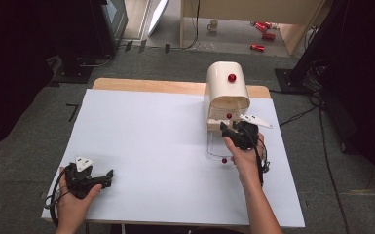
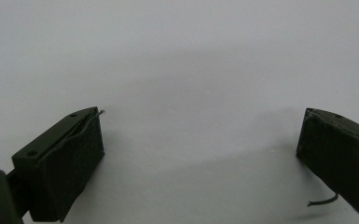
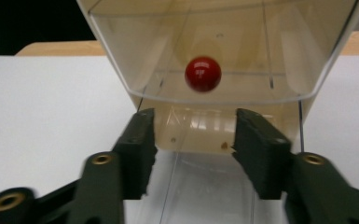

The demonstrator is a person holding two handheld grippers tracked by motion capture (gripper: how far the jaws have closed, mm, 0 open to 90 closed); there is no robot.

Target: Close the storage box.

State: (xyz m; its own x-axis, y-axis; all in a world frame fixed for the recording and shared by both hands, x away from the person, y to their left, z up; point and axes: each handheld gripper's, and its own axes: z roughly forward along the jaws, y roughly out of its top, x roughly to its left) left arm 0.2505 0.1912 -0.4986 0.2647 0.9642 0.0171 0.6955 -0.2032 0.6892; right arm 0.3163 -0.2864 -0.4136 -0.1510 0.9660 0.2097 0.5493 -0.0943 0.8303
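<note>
- Nearest the high camera: two bare forearms entering from the bottom edge, each hand wrapped round a black gripper over a table with a pale lilac-white top.
- Right gripper, well forward and toward the table's right edge, aimed at the front opening of a cream dispenser box standing at the far edge; right hand behind it, wrist straight, forearm angled in from the near edge.
- In the right gripper view, right gripper released, jaws parted about halfway with nothing pressed between the pads; beyond them, the box's clear lower front and a clear tray running toward the camera.
- A red knob on the clear flap just above and between the jaw tips, apart from both pads; same red knob seen from above just ahead of the gripper.
- Another red ball on the box's rounded cream top; a third red ball at the near end of the clear tray, beside the right hand.
- Left gripper low near the table's near-left corner, lying level, jaws pointing right; left hand cupped under its body, cable looping off the near edge.
- In the left gripper view, left gripper spread wide, only bare tabletop between the pads.
</note>
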